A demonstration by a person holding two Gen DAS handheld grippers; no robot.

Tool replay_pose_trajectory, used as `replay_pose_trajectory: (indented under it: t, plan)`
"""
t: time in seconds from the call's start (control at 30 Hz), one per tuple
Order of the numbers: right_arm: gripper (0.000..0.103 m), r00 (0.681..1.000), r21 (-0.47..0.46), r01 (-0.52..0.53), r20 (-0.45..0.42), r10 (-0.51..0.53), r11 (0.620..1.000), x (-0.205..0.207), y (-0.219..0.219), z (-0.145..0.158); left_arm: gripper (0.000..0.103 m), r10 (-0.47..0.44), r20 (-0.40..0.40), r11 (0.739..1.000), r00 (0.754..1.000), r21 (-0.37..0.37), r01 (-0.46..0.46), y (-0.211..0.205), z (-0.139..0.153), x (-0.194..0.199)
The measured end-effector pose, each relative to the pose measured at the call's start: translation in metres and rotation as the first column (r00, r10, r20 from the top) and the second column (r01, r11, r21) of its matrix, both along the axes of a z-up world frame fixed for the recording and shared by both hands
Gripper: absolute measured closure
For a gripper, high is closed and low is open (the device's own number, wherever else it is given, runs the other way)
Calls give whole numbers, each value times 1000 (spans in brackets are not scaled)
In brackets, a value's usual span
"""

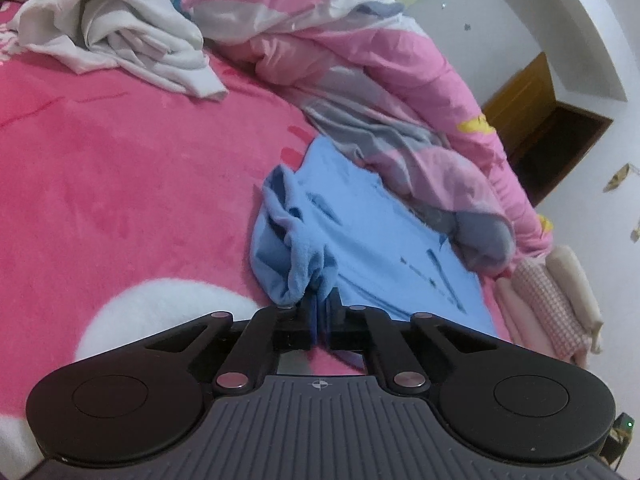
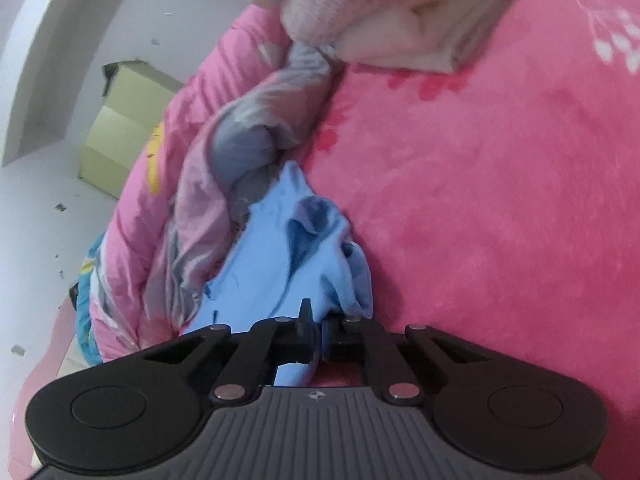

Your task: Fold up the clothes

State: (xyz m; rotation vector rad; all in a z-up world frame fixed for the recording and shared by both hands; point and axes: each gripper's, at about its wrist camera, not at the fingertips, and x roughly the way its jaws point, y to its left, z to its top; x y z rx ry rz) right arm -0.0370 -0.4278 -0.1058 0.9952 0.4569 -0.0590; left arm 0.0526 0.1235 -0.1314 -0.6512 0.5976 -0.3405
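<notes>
light blue garment (image 1: 372, 224) lying on a pink blanket (image 1: 120, 168) beside a rumpled pink quilt (image 1: 400, 80), left gripper (image 1: 320, 312) clamped on a bunched edge of it, right gripper (image 2: 318, 326) pinched on another edge, white clothes (image 1: 120, 32) heaped well apart

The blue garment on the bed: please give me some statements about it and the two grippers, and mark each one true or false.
1. The left gripper is shut on the blue garment. True.
2. The right gripper hangs open above the garment. False: it is shut on the blue cloth too.
3. The garment lies on a pink blanket. True.
4. The garment is already folded into a neat square. False: it is bunched and wrinkled near the grippers.
5. A crumpled white cloth lies on top of the blue garment. False: it lies apart, farther back on the blanket.
</notes>
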Motion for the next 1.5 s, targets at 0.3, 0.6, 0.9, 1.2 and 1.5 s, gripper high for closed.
replay_pose_trajectory:
  t: [0.3, 0.6, 0.9, 1.2, 1.5]
  plan:
    - [101, 995, 17, -9, 100, 7, 1000, -22, 7, 24, 102, -3, 74, 999, 997, -41, 6, 13, 33, -18]
    - [101, 994, 42, -21, 111, 16, 999, -68, 14, 34, 102, -40, 81, 998, 996, -41, 44, 24, 47, -56]
    - [101, 999, 69, -24, 47, 21, 997, -140, 34, 29, 102, -66, 18, 998, 998, -9, 66, 48, 38, -115]
    - [97, 994, 24, -9, -108, 11, 1000, -152, 40, 14, 98, -80, -59, 987, 995, 137, 87, 50, 18, -120]
    - [81, 982, -166, 94, -149, -120, 982, -178, 26, 37, 93, 9, -21, 976, 1000, 216, -4, 77, 28, -133]
